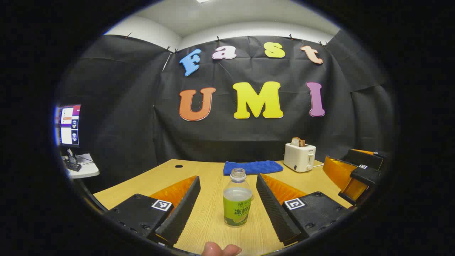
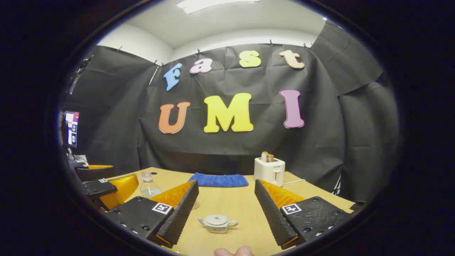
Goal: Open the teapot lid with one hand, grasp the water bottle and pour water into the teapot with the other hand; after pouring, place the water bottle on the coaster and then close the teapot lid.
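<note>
Both tools hang spread wide and empty over the pale wooden surface (image 1: 209, 220). The left tool (image 1: 227, 209) frames an uncapped clear water bottle with a green label (image 1: 237, 199); the right tool (image 2: 225, 209) frames a small grey lidded teapot (image 2: 217, 223). Nothing seems started; lifting the lid likely comes next. Label writing is too small to make out.

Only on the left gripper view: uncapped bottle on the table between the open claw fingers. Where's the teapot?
Observer: Teapot stands on the table in the right gripper view, ahead of the right claw, seen between its open fingers and not touched.
Operator: Lid?
Observer: Lid is on the pot, not yet lifted.
Operator: Which way does it face?
Observer: Spout points to that view's left, handle to its right.
</note>
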